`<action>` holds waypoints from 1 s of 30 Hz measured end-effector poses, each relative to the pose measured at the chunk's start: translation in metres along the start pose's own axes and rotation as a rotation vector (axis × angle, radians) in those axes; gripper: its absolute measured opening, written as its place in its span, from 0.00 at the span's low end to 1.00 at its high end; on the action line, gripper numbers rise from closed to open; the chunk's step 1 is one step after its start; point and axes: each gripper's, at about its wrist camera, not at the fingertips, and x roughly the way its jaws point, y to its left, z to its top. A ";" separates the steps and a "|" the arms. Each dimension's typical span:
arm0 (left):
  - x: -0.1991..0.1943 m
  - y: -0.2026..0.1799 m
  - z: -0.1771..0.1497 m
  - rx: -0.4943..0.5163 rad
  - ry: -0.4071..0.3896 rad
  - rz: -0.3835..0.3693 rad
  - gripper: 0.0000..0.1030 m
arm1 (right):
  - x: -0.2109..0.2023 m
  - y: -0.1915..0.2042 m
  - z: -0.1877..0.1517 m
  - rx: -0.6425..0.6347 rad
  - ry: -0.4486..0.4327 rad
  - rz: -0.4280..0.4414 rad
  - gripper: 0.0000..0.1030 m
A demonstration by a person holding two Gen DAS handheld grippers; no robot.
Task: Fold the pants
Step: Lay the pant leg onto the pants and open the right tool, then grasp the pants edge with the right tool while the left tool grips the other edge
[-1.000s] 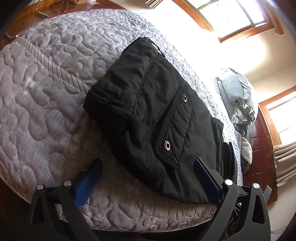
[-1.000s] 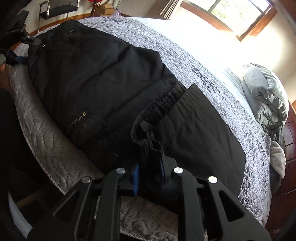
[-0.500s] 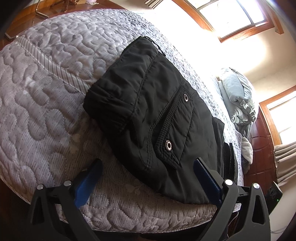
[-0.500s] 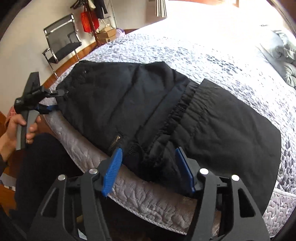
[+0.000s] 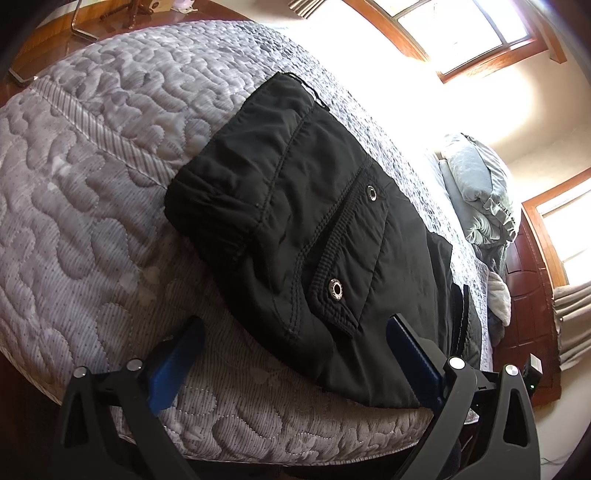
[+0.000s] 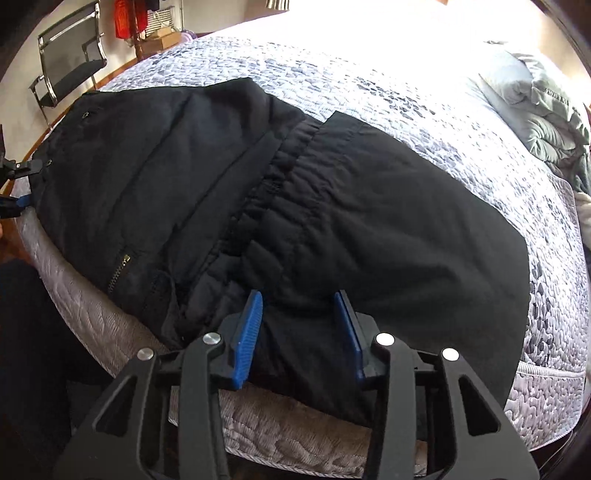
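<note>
- Bedroom: sunlit windows (image 5: 476,33) are washing out the far side of the room; a black chair (image 6: 70,62) is standing by the wall and grey bedding (image 6: 543,110) is bunching at the head of the bed.
- Bed (image 5: 92,184), grey quilted cover: it is carrying the whole garment near its front edge.
- Pants (image 6: 295,206), black: they are lying folded across the quilt, the gathered waistband (image 6: 291,177) now resting on top of the leg fabric, zipper (image 6: 120,271) and snap pocket (image 5: 351,236) facing up. A second ago a bunched strip of this cloth was standing pinched in the right tool; that strip is now lying down on the pile, so this fold appears laid and released.
- Left gripper (image 5: 295,358): jaws are standing wide, holding nothing, with the near edge of the pants lying between the tips; it is keeping the same place as a second ago.
- Right gripper (image 6: 297,328): jaws have just been closing again after springing apart; they are now partly open, straddling a low ridge of cloth at the pants' near edge. Whether the pads are pressing it cannot be told for sure; the cloth looks loose.
</note>
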 end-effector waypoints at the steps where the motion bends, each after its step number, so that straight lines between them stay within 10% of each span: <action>1: 0.000 0.000 0.000 -0.002 -0.001 -0.003 0.96 | 0.000 0.001 0.000 -0.007 0.006 0.002 0.38; 15: -0.008 0.008 0.000 -0.093 -0.023 -0.004 0.96 | -0.016 0.026 0.058 -0.207 0.070 0.104 0.48; 19: -0.013 0.016 0.001 -0.154 -0.035 -0.033 0.96 | -0.025 0.050 0.114 -0.334 0.110 0.276 0.72; 30: -0.025 0.046 0.007 -0.303 -0.103 -0.100 0.96 | 0.000 0.154 0.298 -0.687 0.301 0.575 0.85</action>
